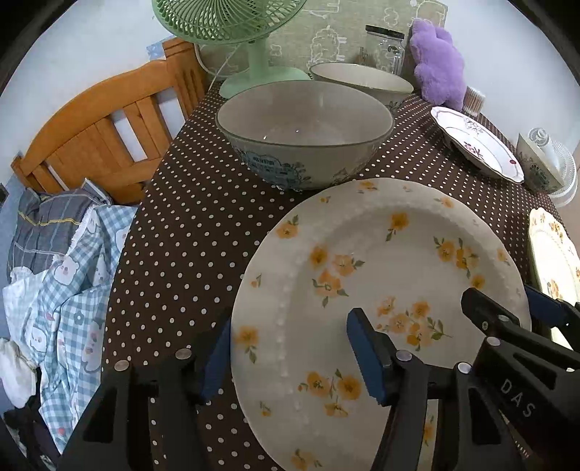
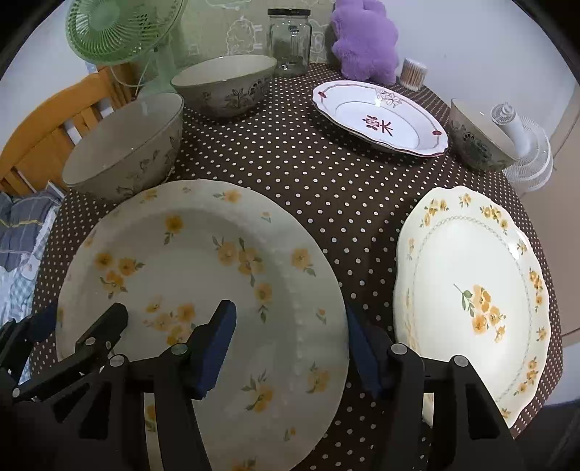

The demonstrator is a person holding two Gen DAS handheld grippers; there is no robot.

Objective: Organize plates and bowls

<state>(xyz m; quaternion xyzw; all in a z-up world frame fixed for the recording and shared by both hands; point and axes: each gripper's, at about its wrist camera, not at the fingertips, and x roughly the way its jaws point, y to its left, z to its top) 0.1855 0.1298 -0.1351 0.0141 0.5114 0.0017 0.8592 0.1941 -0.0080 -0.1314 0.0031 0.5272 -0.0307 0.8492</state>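
A large white plate with yellow flowers [image 1: 366, 290] [image 2: 203, 275] lies on the dotted tablecloth near the front. My left gripper [image 1: 290, 358] is open, its jaws straddling the plate's left rim. My right gripper [image 2: 290, 347] is open, straddling the plate's right rim; its finger [image 1: 482, 308] shows in the left wrist view. A second yellow-flowered plate [image 2: 471, 290] lies to the right. A white plate with red markings [image 2: 380, 116] sits further back. Two grey floral bowls [image 2: 127, 145] [image 2: 224, 83] stand behind the large plate. A third bowl [image 2: 475, 137] is at far right.
A green fan [image 2: 119, 29], glass jar [image 2: 290, 40], purple plush toy [image 2: 366, 40] and cotton-swab tub [image 2: 413, 72] line the back of the table. A white small fan [image 2: 522, 148] sits at the right edge. A wooden chair [image 1: 108, 126] with clothes [image 1: 65, 271] stands left.
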